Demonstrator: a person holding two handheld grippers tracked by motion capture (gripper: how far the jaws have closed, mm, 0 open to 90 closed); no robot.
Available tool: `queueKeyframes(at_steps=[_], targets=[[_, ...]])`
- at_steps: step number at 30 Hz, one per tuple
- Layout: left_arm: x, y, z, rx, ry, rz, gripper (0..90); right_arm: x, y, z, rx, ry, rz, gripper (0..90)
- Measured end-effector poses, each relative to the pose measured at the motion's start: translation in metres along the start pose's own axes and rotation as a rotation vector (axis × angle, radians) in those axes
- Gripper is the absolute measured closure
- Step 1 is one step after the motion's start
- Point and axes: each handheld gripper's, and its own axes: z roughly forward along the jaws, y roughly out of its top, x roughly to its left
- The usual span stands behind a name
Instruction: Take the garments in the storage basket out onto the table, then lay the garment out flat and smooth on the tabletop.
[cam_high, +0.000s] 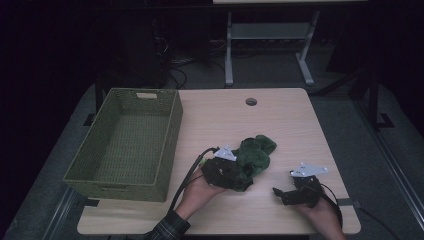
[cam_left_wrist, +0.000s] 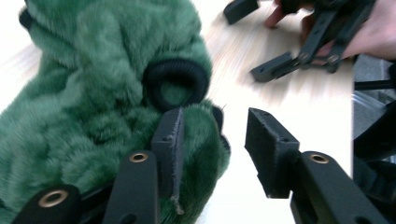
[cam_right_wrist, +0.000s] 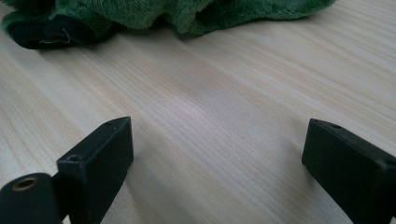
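Note:
A green fluffy garment (cam_high: 256, 152) lies bunched on the wooden table (cam_high: 295, 125), just right of the middle. My left gripper (cam_high: 239, 175) rests against its near left end. In the left gripper view the jaws (cam_left_wrist: 212, 122) stand apart: one pad touches the fur (cam_left_wrist: 93, 93) below a black ribbed cuff (cam_left_wrist: 175, 81), the other is over bare wood. My right gripper (cam_high: 284, 183) sits open to the right of the garment, near the front edge. Its jaws (cam_right_wrist: 219, 130) are spread wide over bare wood, with the garment (cam_right_wrist: 187, 11) beyond them.
A green woven basket (cam_high: 170, 142) stands on the table's left side, with nothing visible inside. A round cable hole (cam_high: 251, 101) lies near the far edge. The right gripper (cam_left_wrist: 257, 39) and its hand appear blurred in the left gripper view.

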Motion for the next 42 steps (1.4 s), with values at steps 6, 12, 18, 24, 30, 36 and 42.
queueKeyframes(at_steps=[6, 12, 18, 24, 30, 36, 42], targets=[[0.003, -0.007, 0.011, 0.018, 0.028, 0.005, 51.6, 0.000, 0.000, 0.000, 0.000, 0.000, 0.000, 8.5], [0.008, -0.010, 0.017, 0.018, 0.060, 0.009, 57.7, 0.000, 0.000, 0.000, -0.001, 0.000, 0.000, 8.5], [0.016, -0.014, 0.018, 0.019, 0.059, 0.016, 83.1, 0.000, 0.000, 0.000, -0.001, 0.000, 0.000, 8.5], [0.015, -0.011, 0.011, -0.007, 0.030, 0.005, 88.3, 0.000, 0.000, 0.000, -0.001, -0.004, -0.005, 8.7], [0.013, -0.006, -0.010, -0.067, 0.009, -0.013, 88.3, 0.001, 0.003, -0.004, -0.002, -0.004, 0.022, 9.0], [0.016, -0.003, -0.026, -0.107, 0.009, -0.026, 88.2, 0.018, 0.010, -0.005, -0.030, 0.054, 0.013, 13.6], [0.019, -0.004, -0.033, -0.119, 0.015, -0.033, 88.2, 0.037, 0.018, -0.001, -0.049, 0.121, -0.036, 24.5]])
